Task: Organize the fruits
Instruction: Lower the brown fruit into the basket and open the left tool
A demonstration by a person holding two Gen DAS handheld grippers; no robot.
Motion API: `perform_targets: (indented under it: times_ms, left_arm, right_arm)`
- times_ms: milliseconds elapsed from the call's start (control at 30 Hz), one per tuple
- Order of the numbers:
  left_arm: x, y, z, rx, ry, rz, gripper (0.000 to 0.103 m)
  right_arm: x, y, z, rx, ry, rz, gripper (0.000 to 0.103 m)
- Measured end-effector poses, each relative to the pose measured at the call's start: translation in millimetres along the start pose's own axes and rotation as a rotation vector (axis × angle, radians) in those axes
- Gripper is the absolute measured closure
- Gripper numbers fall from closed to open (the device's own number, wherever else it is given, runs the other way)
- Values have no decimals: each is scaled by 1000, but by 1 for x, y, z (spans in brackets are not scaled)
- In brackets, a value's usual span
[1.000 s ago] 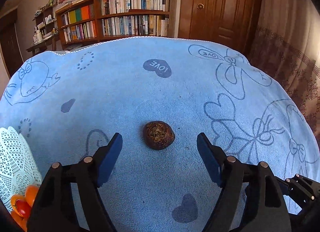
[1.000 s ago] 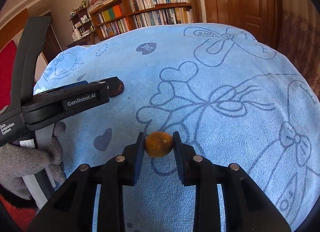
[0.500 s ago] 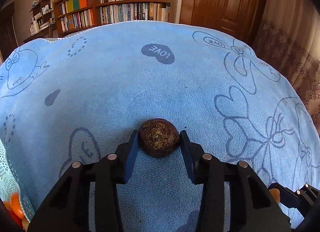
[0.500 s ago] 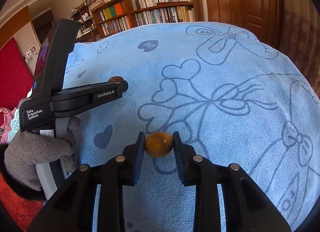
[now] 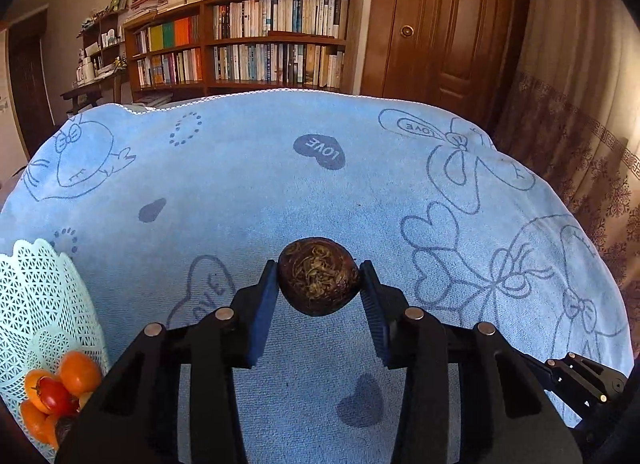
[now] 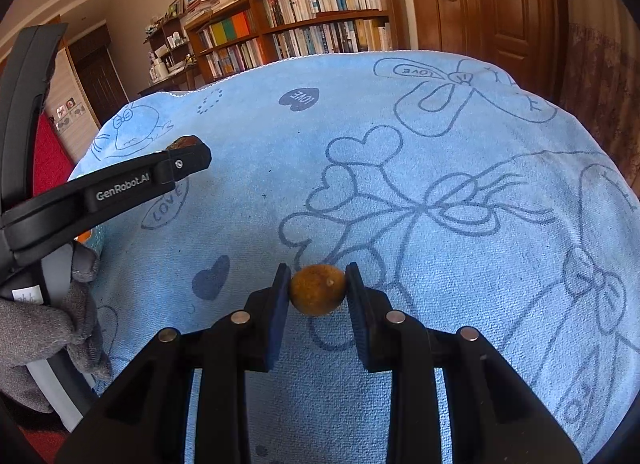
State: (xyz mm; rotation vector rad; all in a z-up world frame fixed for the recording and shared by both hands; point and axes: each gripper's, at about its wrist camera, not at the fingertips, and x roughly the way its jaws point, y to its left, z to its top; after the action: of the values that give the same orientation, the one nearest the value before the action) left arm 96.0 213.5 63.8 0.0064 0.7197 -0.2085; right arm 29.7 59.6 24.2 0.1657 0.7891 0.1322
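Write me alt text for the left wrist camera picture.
The left gripper is shut on a dark brown round fruit, above a blue cartoon-print towel. A white lattice basket of orange and red fruit sits lower left; bookshelves behind.

We see broad bare blue towel [image 5: 248,199] ahead of both grippers, nothing standing on it out to its far edge. At the left, the white lattice basket [image 5: 36,296] rises as a wall beside the left gripper [image 5: 319,287]; its mouth looks open, with orange and red fruit [image 5: 60,388] low inside. The right gripper [image 6: 318,291] has open towel to its front and right; to its left, the left gripper's body and a gloved hand [image 6: 44,328] block the way.
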Motion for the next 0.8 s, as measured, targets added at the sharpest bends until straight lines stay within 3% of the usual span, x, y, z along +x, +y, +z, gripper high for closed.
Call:
perform_targets:
  times_ms: [300,800]
  left_arm:
    - [-45,48,-9,-90,-56,56,61]
    - [-116,155,-39,-167,-66,196,61]
  right_arm:
    - [1,1,0,-4,0,-6,74]
    - [0,3,-1,-18,-12,-24,74]
